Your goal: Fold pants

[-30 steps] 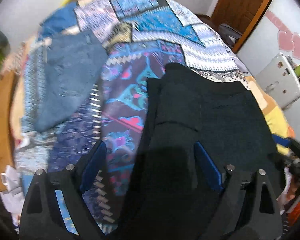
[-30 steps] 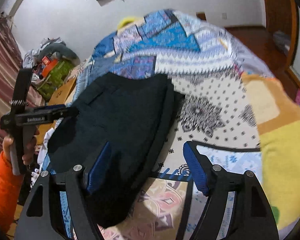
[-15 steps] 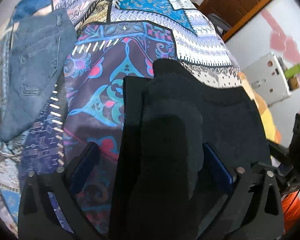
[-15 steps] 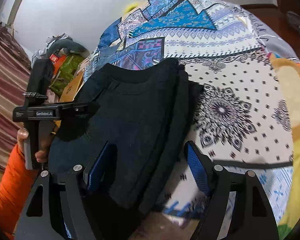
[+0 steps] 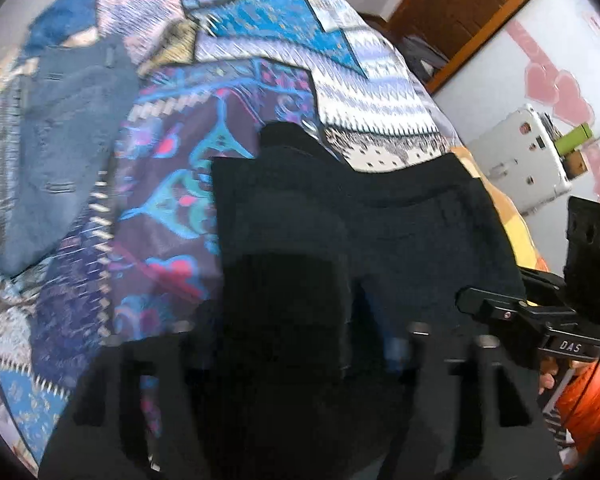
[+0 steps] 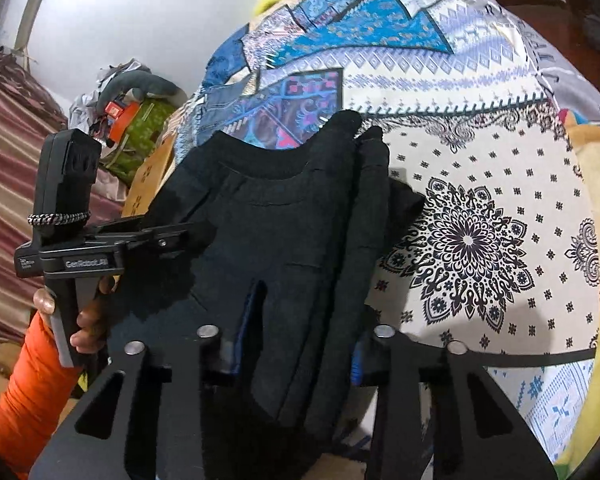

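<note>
Pants [image 6: 284, 248], black, folded on patterned bedspread [image 6: 480, 160]; left gripper [image 5: 288, 344] and right gripper [image 6: 296, 340] each straddle near-edge fabric, jaws partly closed, grip unconfirmed.

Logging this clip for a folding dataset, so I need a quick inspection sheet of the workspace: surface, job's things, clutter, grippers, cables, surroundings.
Surface: bed under a patchwork bedspread.
Job's things: black pants lie folded on the bed.
Clutter: folded blue jeans beside them; a heap of bags and toys off the bed.
Grippers: right gripper has its fingers astride the pants' near end; left gripper is too blurred to judge.
Cables: nothing seen.
Surroundings: white wall, wooden door, pink heart stickers, striped curtain.
</note>
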